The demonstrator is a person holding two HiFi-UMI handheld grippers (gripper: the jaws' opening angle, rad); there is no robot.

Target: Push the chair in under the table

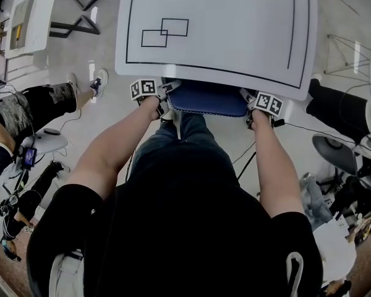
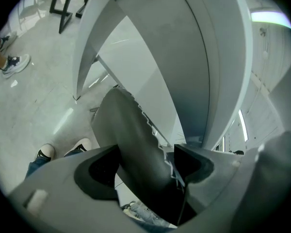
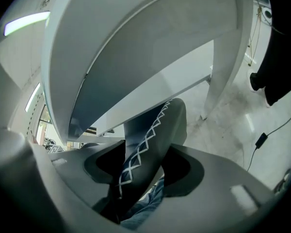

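The chair's blue padded backrest [image 1: 207, 99] lies at the near edge of the white table [image 1: 222, 30], the rest of the chair hidden beneath it. My left gripper [image 1: 165, 96] clamps the backrest's left end and my right gripper [image 1: 250, 101] its right end. In the left gripper view the dark backrest [image 2: 131, 135] fills the gap between the jaws of the left gripper [image 2: 145, 165], under the table's underside [image 2: 184, 47]. The right gripper view shows the stitched backrest edge [image 3: 153, 135] wedged in the right gripper [image 3: 143, 171], below the table [image 3: 136, 38].
A seated person's legs and shoes [image 1: 99, 82] are on the floor at left, next to a second table [image 1: 31, 11] and a black frame [image 1: 80, 5]. Another person in black [image 1: 340, 110], a round base [image 1: 337, 153] and cables lie at right. A table leg [image 3: 218, 81] stands ahead on the right.
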